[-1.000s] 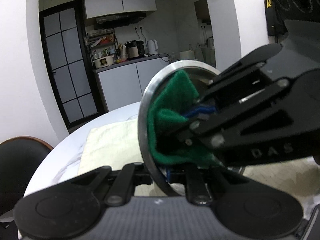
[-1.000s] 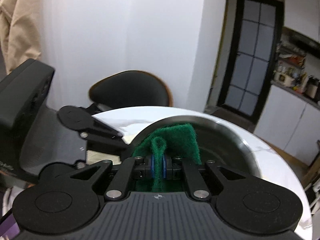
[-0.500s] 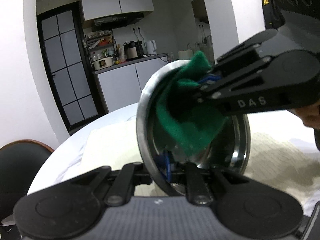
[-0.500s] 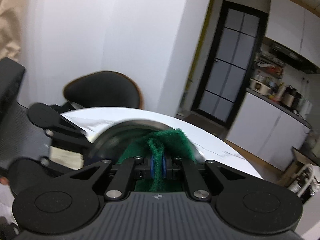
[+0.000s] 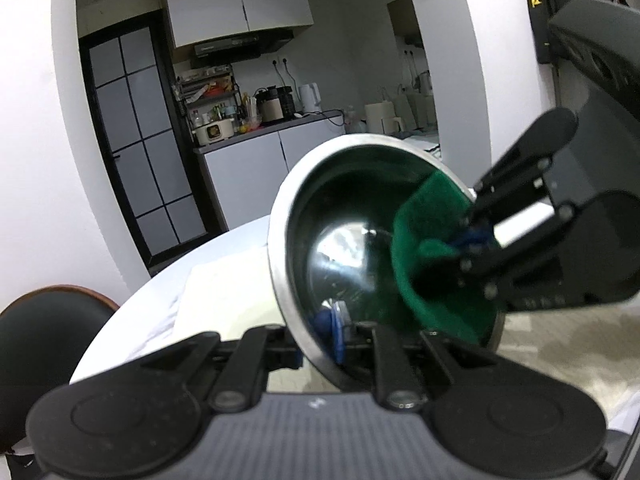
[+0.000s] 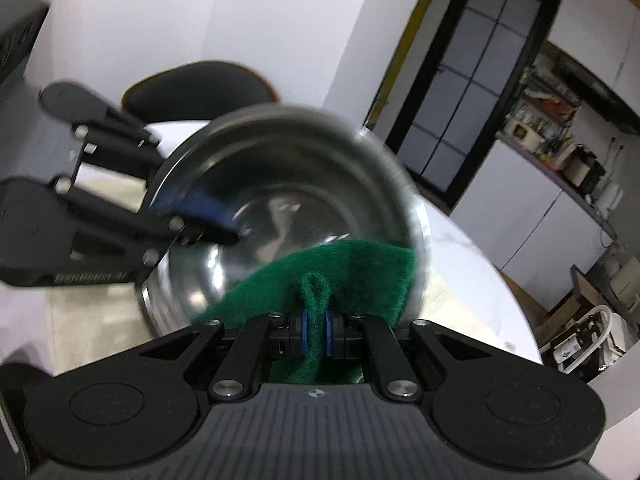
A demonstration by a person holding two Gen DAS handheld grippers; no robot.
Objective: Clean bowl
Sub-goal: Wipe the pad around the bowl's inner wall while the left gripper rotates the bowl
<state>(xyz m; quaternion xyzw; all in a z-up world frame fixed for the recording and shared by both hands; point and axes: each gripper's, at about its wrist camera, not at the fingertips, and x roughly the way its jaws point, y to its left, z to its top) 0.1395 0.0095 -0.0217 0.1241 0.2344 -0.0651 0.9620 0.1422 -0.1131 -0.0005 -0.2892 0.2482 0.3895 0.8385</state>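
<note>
A steel bowl (image 5: 340,256) is held tilted above the white table, its mouth toward the right. My left gripper (image 5: 326,338) is shut on the bowl's lower rim; it also shows in the right wrist view (image 6: 200,216) at the bowl's (image 6: 280,216) left rim. My right gripper (image 6: 316,334) is shut on a green scouring pad (image 6: 352,276) and presses it against the bowl's inner wall near the rim. In the left wrist view the pad (image 5: 424,264) lies on the right inside of the bowl, with the right gripper (image 5: 468,240) behind it.
A round white table (image 5: 168,292) carries a pale cloth (image 5: 224,292). A black chair (image 5: 44,336) stands at its left edge. A kitchen counter (image 5: 264,132) with appliances and a dark glass door (image 5: 136,140) are behind.
The pad has swept from the bowl's upper left rim to its right inner wall. The bowl has turned so more of its shiny inside shows.
</note>
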